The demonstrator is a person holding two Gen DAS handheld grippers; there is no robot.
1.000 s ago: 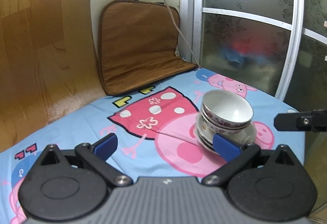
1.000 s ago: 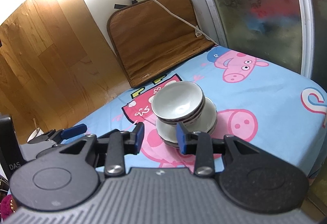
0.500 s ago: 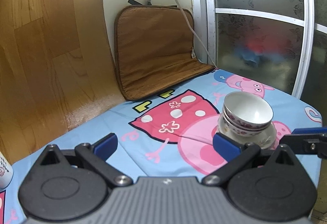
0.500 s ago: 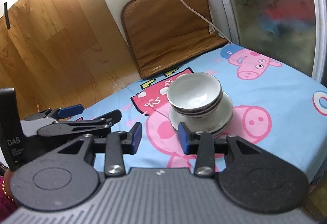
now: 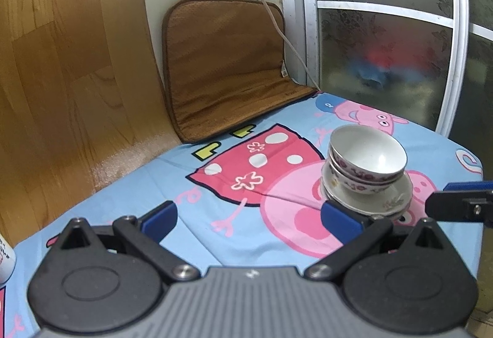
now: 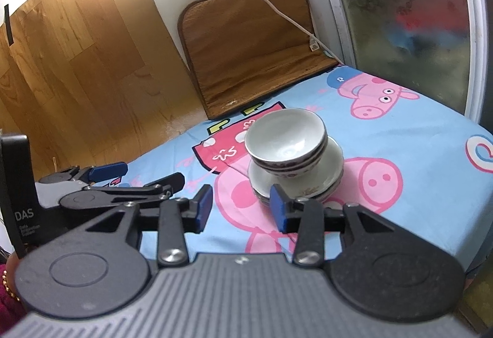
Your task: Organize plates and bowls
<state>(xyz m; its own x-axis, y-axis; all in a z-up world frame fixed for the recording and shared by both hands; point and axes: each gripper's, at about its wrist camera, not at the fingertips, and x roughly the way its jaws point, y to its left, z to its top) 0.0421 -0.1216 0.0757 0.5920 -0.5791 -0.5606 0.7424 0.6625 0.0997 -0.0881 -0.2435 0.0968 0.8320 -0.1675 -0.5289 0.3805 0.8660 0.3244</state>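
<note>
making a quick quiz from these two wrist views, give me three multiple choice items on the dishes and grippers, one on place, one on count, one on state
1. Where do the bowls sit?
A. nested on the stacked plates
B. on the brown mat
C. directly on the cloth

2. How many bowls are nested in the pile?
A. one
B. two
C. four

3. How are the two grippers?
A. both shut on a plate
B. left gripper holds a bowl
C. both open, holding nothing

Answers:
1. A: the bowls rest in the top plate, on the cartoon tablecloth, apart from the brown mat.
2. B: two patterned rims show one inside the other in the left wrist view.
3. C: the left gripper and right gripper each show a gap between the blue pads with nothing in it.
</note>
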